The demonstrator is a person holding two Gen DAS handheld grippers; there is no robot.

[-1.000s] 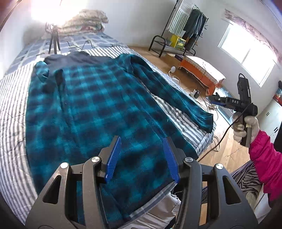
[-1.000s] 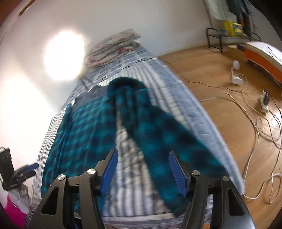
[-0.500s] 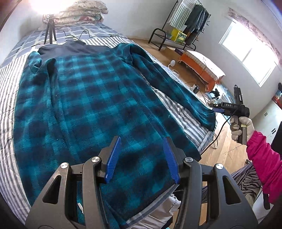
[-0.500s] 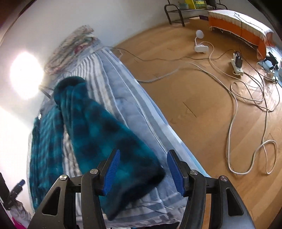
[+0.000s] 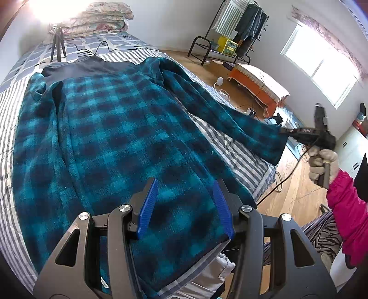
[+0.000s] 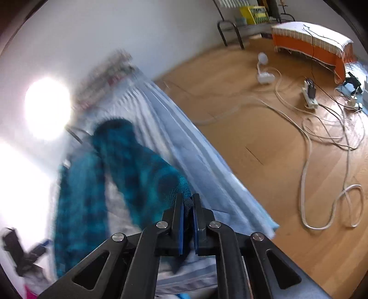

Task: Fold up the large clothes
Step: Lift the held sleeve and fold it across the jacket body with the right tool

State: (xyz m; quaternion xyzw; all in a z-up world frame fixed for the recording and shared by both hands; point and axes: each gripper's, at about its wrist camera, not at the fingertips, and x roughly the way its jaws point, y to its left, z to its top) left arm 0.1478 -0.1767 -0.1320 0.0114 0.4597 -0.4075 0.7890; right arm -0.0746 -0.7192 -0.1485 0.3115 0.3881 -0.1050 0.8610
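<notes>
A large teal and black plaid fleece garment (image 5: 115, 128) lies spread flat on the bed, its dark collar at the far end. My left gripper (image 5: 184, 202) hovers open just above the near hem, nothing pinched between its blue pads. The garment's sleeve (image 5: 230, 115) runs out to the bed's right edge. My right gripper (image 6: 188, 207) is shut on the sleeve's cuff (image 6: 177, 181), with fleece bunched between its pads. In the left wrist view that gripper (image 5: 284, 131) meets the cuff end, held by a gloved hand (image 5: 322, 161).
The bed has a striped sheet (image 5: 230, 147), a tripod (image 5: 57, 43) and folded quilts (image 5: 99, 18) at its far end. To the right are wooden floor with loose cables (image 6: 306, 161), an orange bench (image 5: 257, 85) and a clothes rack (image 5: 230, 27). A pink sleeve (image 5: 345, 207) is at the right.
My right gripper came in over the sleeve's cuff and closed on it, rolling as it went. The left gripper stayed open over the hem, edging slightly closer to the garment.
</notes>
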